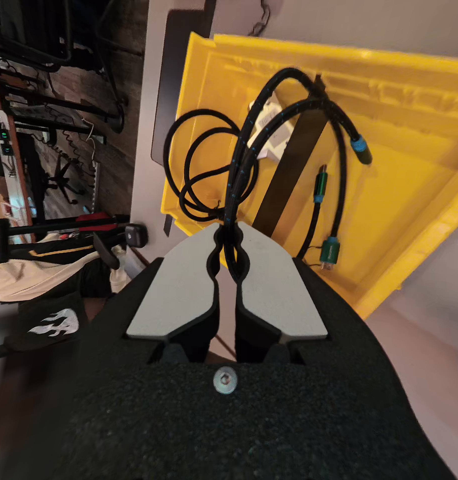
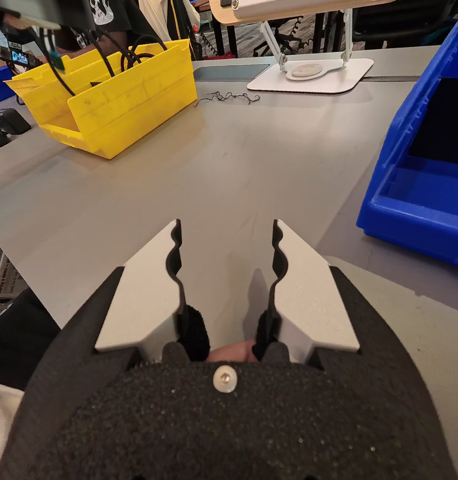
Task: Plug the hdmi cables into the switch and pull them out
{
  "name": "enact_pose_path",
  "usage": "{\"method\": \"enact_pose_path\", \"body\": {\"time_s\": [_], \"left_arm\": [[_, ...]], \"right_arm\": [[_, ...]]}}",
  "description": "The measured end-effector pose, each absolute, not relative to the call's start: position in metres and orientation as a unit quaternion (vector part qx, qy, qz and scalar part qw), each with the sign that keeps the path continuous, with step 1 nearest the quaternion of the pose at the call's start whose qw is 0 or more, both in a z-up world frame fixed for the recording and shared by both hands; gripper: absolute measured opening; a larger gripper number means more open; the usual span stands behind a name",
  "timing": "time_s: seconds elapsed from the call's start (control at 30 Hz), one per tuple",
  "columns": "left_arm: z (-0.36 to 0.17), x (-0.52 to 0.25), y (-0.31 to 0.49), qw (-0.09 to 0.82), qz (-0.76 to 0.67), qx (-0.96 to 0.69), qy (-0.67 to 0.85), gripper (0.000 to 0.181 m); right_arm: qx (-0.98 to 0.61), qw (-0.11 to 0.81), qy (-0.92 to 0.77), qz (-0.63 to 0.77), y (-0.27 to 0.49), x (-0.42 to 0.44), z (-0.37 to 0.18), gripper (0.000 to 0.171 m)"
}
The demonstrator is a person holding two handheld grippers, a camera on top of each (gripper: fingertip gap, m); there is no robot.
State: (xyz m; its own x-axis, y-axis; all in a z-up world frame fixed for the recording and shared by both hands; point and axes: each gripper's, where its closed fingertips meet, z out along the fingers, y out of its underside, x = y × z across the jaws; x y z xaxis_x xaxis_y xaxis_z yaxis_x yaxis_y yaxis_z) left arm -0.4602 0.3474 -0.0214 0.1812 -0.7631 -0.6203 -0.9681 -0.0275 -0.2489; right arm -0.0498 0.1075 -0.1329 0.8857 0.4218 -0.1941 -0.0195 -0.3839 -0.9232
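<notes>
The left claw point(image 1: 229, 249) is clamped on the bundled cables point(image 1: 251, 145) at frame centre, above the yellow bin point(image 1: 378, 181); lift slowly so the dangling plugs point(image 1: 329, 253) clear its wall. The white switch point(image 1: 270, 130) lies in the bin, upper centre. The right claw point(image 2: 227, 259) gapes, empty, over the surface point(image 2: 222, 168).

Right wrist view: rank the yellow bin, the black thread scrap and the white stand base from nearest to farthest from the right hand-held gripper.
1. Yellow bin, ahead to the left.
2. Black thread scrap, straight ahead on the table.
3. White stand base, far, ahead to the right.

Right hand-held gripper is open, over bare table.
</notes>
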Motion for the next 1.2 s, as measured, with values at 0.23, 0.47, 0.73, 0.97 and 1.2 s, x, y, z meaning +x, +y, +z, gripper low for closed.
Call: {"method": "enact_pose_path", "body": {"time_s": [0.23, 0.47, 0.73, 0.97, 1.2], "left_arm": [[-0.038, -0.470, 0.352, 0.276, 0.198, -0.693, 0.636, 0.007], [-0.026, -0.463, 0.361, 0.322, 0.176, -0.703, 0.610, 0.007], [-0.017, -0.456, 0.352, 0.328, 0.134, -0.700, 0.620, 0.007], [0.036, -0.435, 0.320, 0.354, 0.028, -0.703, 0.616, 0.006], [0.111, -0.373, 0.271, 0.452, -0.193, -0.734, 0.469, 0.006]], "right_arm": [[-0.806, 0.539, -0.124, 0.210, 0.106, -0.050, -0.133, 0.070], [-0.807, 0.538, -0.119, 0.210, 0.104, -0.047, -0.134, 0.070], [-0.809, 0.536, -0.113, 0.215, 0.103, -0.044, -0.134, 0.070], [-0.809, 0.535, -0.112, 0.218, 0.103, -0.044, -0.134, 0.070], [-0.806, 0.543, -0.111, 0.210, 0.104, -0.041, -0.132, 0.070]]}}
